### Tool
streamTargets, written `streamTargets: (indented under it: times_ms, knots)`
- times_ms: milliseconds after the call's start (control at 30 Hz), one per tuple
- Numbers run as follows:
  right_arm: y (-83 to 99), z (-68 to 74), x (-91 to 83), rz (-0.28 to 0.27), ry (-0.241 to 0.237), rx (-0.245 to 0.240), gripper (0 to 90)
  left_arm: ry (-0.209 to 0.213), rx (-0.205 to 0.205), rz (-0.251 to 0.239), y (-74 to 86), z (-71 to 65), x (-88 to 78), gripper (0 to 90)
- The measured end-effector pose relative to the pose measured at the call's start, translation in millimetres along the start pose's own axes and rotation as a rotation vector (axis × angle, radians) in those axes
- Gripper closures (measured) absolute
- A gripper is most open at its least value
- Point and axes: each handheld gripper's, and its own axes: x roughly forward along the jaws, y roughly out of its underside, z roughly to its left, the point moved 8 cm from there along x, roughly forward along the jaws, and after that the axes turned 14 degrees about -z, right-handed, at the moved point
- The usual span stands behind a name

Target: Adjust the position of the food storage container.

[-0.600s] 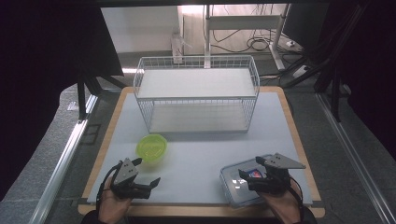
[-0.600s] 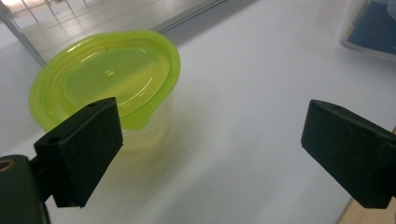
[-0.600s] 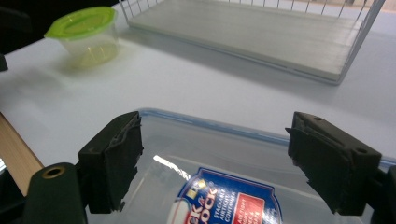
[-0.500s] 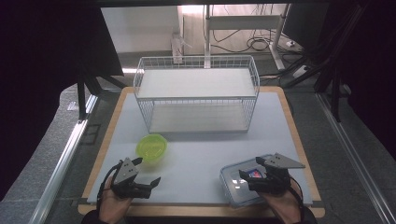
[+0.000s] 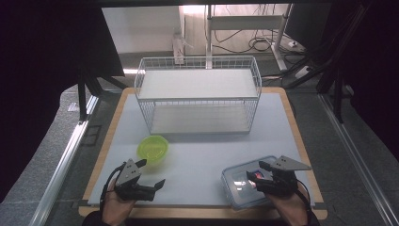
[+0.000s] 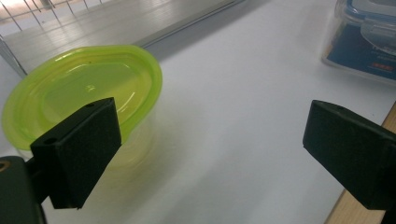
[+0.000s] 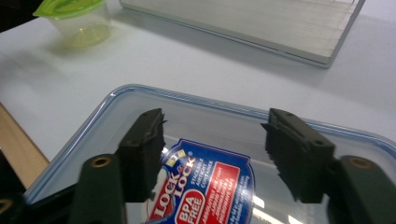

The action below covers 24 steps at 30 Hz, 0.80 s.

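- Nearest the viewer, two hands reach in from the bottom edge of the high view, each holding one pair of tongs.
- The left tongs (image 5: pixel 157 184) hover low over the white counter (image 5: pixel 202 155), jaws wide apart with nothing between them, pointing right and a little away.
- The right tongs (image 5: pixel 254 176) sit over the near right corner of the counter, above a clear rectangular lidded food container (image 5: pixel 237 184). Their jaws stand partly apart over its lid; whether the pads touch the lid cannot be told.
- That container lies flat, lid up, its long axis running roughly left to right with a slight slant. A blue and red label (image 7: pixel 205 186) shows on the lid.
- Just beyond the left tongs stands one small round tub with a lime-green lid (image 5: pixel 153 149), upright.
- Farthest off, one white wire rack (image 5: pixel 197 94) with two shelves stands across the back of the counter, its long side running left to right.
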Motion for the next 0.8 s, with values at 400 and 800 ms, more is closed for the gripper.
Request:
streamTargets:
  times_ms: [400, 800]
  knots:
    - [6.6, -48.1, -53.0, 0.015, 0.122, 0.034, 81.8, 0.126, -0.005, -0.047, -14.6, -50.2, 12.5, 46.2]
    - [32.7, -73.2, -84.0, 0.075, 0.221, 0.068, 89.8, 0.307, -0.007, 0.051, -3.0, -107.5, 42.5, 84.0]
